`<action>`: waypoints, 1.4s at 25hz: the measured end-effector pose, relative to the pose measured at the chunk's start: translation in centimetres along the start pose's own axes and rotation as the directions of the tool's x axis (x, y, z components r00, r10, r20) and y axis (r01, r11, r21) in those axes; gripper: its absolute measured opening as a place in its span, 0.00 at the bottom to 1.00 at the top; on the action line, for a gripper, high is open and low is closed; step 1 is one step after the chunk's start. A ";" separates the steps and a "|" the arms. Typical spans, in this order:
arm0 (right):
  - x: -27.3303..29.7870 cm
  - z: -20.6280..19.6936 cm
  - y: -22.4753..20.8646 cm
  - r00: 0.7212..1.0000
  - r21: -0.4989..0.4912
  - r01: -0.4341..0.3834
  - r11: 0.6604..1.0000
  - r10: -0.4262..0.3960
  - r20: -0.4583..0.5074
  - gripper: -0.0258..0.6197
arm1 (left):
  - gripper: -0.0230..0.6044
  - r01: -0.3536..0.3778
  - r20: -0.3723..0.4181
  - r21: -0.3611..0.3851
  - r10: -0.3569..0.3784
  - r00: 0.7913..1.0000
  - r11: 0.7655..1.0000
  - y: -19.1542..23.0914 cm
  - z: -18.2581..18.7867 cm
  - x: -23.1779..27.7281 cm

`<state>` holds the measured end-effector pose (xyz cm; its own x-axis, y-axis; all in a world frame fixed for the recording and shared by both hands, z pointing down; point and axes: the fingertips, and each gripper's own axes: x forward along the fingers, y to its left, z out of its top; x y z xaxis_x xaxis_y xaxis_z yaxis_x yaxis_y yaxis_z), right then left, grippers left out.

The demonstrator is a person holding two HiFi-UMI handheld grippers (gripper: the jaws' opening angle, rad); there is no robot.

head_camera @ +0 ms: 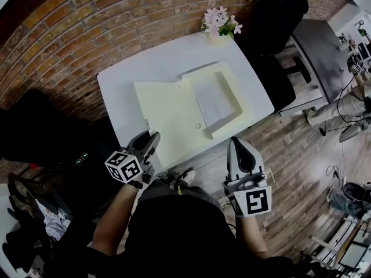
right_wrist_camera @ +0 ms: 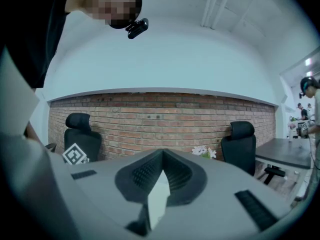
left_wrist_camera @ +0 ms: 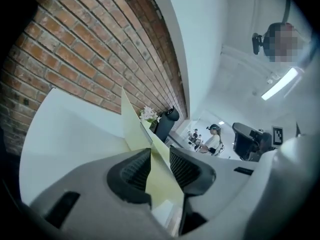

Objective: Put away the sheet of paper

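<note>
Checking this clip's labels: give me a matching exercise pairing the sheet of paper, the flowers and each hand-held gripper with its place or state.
1 sheet of paper
2 flowers
3 left hand-held gripper
4 right hand-held gripper

A shut, empty
B at the table's far edge
C inside the open folder, right half
D shut on the folder's left cover

Pairs: 1-C; 2-B; 3-D; 4-A

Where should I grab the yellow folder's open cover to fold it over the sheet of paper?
Pinch its free outer edge near the front corner, coming in from your near left. The cover is thin and hinged at the middle fold, so the edge farthest from the sheet of paper should swing it most easily. The left gripper is shut on that edge.
</note>
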<state>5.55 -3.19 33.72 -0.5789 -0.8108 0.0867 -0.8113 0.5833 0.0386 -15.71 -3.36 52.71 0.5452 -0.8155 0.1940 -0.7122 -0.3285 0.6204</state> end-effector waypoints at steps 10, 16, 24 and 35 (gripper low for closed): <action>-1.5 -0.4 -1.9 0.999 0.003 0.035 0.999 -0.035 0.002 0.06 | 0.33 0.130 0.037 0.065 -0.133 0.990 0.989 -4.6 2.5 3.3; -2.2 -0.5 -3.2 0.998 0.007 0.059 0.998 -0.059 0.005 0.06 | 0.42 0.220 0.047 0.113 -0.227 0.973 0.969 -7.7 4.1 5.6; -3.5 -0.8 -5.3 0.994 0.008 0.107 0.994 -0.107 0.014 0.06 | 0.48 0.321 0.010 0.209 -0.331 0.944 0.924 -10.7 4.9 8.4; -3.7 -0.9 -6.9 0.990 0.022 0.142 0.990 -0.142 0.000 0.06 | 0.51 0.444 -0.043 0.289 -0.452 0.891 0.848 -14.0 5.8 11.7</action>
<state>13.40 -4.19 34.04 -0.4576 -0.8856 0.0801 -0.8870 0.4609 0.0288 -1.93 -11.01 41.89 0.8266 -0.5578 -0.0751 -0.4895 -0.7783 0.3931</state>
